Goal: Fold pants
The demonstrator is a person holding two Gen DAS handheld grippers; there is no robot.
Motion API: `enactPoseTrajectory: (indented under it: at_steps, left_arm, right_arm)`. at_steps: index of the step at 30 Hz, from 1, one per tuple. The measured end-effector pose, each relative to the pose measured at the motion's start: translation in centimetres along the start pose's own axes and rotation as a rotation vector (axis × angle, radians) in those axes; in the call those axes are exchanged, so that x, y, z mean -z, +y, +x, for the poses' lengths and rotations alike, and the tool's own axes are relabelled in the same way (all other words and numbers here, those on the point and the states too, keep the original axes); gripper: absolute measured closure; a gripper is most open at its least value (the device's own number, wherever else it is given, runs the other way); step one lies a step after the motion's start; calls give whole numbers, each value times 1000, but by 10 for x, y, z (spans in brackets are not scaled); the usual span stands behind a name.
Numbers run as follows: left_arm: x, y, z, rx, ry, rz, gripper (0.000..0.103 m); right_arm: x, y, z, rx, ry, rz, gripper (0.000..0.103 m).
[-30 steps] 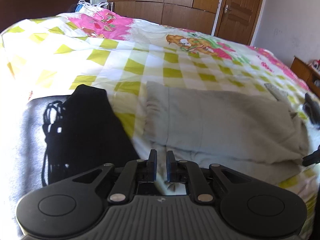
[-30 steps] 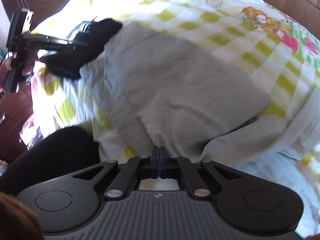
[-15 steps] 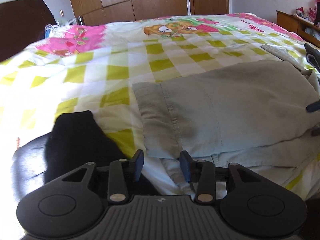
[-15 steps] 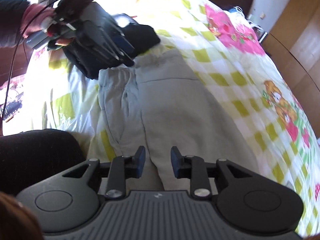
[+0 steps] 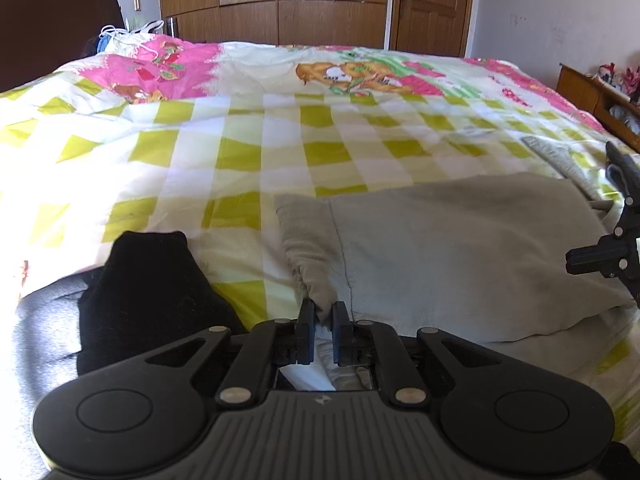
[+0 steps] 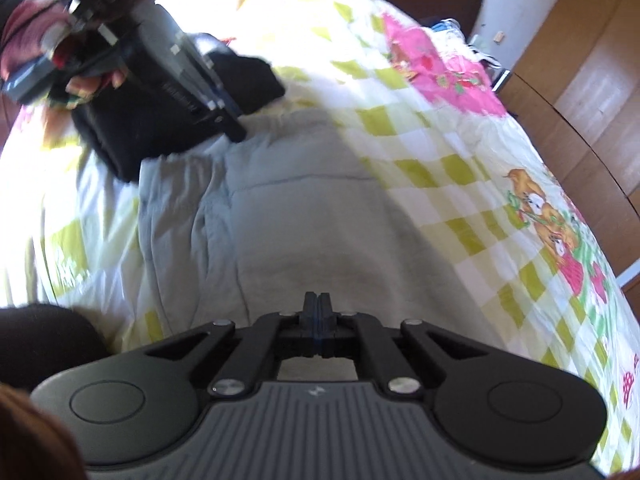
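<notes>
Grey pants (image 5: 460, 248) lie folded on the chequered bedspread (image 5: 240, 152). My left gripper (image 5: 323, 314) is shut on the near corner of the pants' waistband, which bunches between the pads. In the right wrist view the pants (image 6: 304, 216) stretch away from me, and my right gripper (image 6: 317, 305) has its pads pressed together at the near edge of the cloth. Whether cloth is pinched there is hidden. The left gripper also shows in the right wrist view (image 6: 236, 128) at the waistband. The right gripper's body shows at the right edge of the left wrist view (image 5: 616, 240).
A black garment (image 5: 148, 292) lies on the bed just left of the pants, also in the right wrist view (image 6: 168, 120). A grey strip of cloth (image 5: 556, 156) lies beyond the pants. Wooden wardrobes (image 5: 304, 0) and a door stand behind the bed.
Both grippers were open half a second ago and have closed. The left one now pinches the waistband corner; the right one's pads meet at the pants' near edge.
</notes>
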State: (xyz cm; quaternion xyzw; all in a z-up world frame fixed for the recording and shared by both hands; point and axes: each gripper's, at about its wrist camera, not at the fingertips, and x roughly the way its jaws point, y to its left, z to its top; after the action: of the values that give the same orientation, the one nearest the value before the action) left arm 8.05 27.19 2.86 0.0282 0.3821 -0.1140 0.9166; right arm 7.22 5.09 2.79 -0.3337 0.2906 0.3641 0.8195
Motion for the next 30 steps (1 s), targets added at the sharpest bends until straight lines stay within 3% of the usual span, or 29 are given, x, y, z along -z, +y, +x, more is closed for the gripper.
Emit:
enactPoseTrajectory:
  at_steps: [3, 6, 9, 12, 15, 16, 17, 23, 26, 30]
  left_arm:
    - [-2, 0, -8, 12, -12, -15, 81]
    - [-4, 0, -9, 5, -22, -31, 81]
    - [-7, 0, -13, 11, -34, -42, 81]
    - [-12, 0, -18, 15, -46, -40, 81]
    - [-16, 0, -21, 17, -51, -40, 81]
    - [-16, 0, -22, 15, -51, -39, 82]
    - [-17, -1, -23, 15, -51, -37, 82]
    - [-12, -4, -41, 25, -61, -40, 82]
    - [4, -9, -52, 42, -47, -57, 82]
    - [39, -21, -29, -22, 56, -42, 82]
  right_arm:
    - [-1, 2, -8, -79, -16, 25, 100]
    - [5, 29, 10, -34, -7, -82, 77]
    - [11, 47, 34, -1, 16, -124, 73]
    - [12, 46, 49, 58, 13, -81, 74]
    - [8, 37, 51, 62, 14, -8, 75]
    - [8, 36, 50, 77, 14, -7, 84]
    - [8, 34, 48, 95, 9, -4, 99]
    - [-4, 19, -5, 76, -60, 78, 99]
    - [-4, 30, -30, 28, -88, 61, 99]
    - [20, 61, 3, -19, 19, -13, 98]
